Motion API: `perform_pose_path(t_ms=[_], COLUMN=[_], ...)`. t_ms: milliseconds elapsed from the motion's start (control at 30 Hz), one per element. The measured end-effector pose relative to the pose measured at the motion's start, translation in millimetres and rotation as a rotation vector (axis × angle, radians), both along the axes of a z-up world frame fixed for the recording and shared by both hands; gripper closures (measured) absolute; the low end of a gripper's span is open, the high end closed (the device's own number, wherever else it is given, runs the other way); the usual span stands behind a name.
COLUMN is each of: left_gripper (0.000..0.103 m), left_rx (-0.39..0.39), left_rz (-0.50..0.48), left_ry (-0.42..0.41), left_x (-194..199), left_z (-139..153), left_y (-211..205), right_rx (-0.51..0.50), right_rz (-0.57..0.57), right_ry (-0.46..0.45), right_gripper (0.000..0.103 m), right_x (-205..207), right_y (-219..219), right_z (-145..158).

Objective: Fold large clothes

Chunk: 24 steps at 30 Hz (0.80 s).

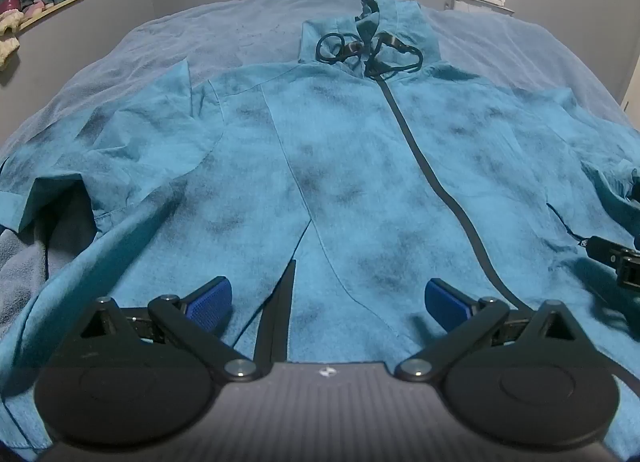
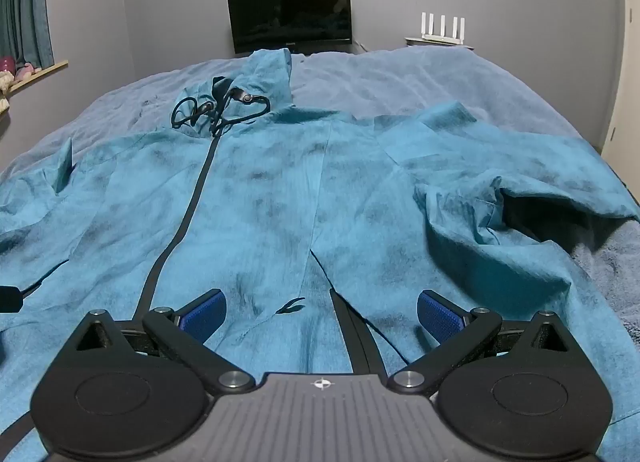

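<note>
Crinkled teal hooded jacket (image 1: 340,166) spread flat on fuzzy blue bedspread (image 2: 420,78); left tongs (image 1: 328,302), right tongs (image 2: 322,312) both apart, empty

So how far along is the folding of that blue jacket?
Barely begun. Done: the teal jacket lies spread face up on the bed, zip closed, hood at the far end. In hand: nothing; the left gripper and right gripper hover open above the hem. Left: both sleeves remain unfolded, as does the body.

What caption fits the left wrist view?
Open left gripper above a blue jacket spread flat, zipped, on a bed.
</note>
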<state>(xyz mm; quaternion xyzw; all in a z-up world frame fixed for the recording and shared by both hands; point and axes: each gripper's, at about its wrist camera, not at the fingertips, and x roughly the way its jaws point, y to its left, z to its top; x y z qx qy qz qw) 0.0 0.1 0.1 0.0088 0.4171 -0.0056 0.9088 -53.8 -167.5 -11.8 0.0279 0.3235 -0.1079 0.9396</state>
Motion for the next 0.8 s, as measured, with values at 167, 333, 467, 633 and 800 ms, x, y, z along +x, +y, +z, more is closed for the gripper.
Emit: perform_pose_path(t_ms=[167, 333, 467, 633, 800], left_gripper=[0.0, 0.0, 0.0, 0.0, 0.0], left_rx=[0.0, -0.001, -0.001, 0.0, -0.001], left_rz=[0.0, 0.0, -0.001, -0.001, -0.001], left_ry=[0.001, 0.003, 0.005, 0.007, 0.007], left_x=[-0.2, 0.1, 0.1, -2.7, -3.0], left_z=[0.4, -0.1, -0.1, -0.5, -0.4], left_y=[-0.1, 0.0, -0.1, -0.6, -0.7], right_rx=[0.0, 0.0, 0.001, 0.001, 0.001], right_rz=[0.0, 0.0, 0.0, -0.001, -0.001], right_ry=[0.0, 0.002, 0.003, 0.003, 0.004], right_gripper=[0.0, 0.0, 0.0, 0.0, 0.0], right_x=[0.2, 0.3, -0.3, -0.6, -0.7], right_y=[-0.3, -0.8, -1.8, -0.6, -0.8], right_z=[-0.6, -1.0, -0.6, -0.3, 0.6])
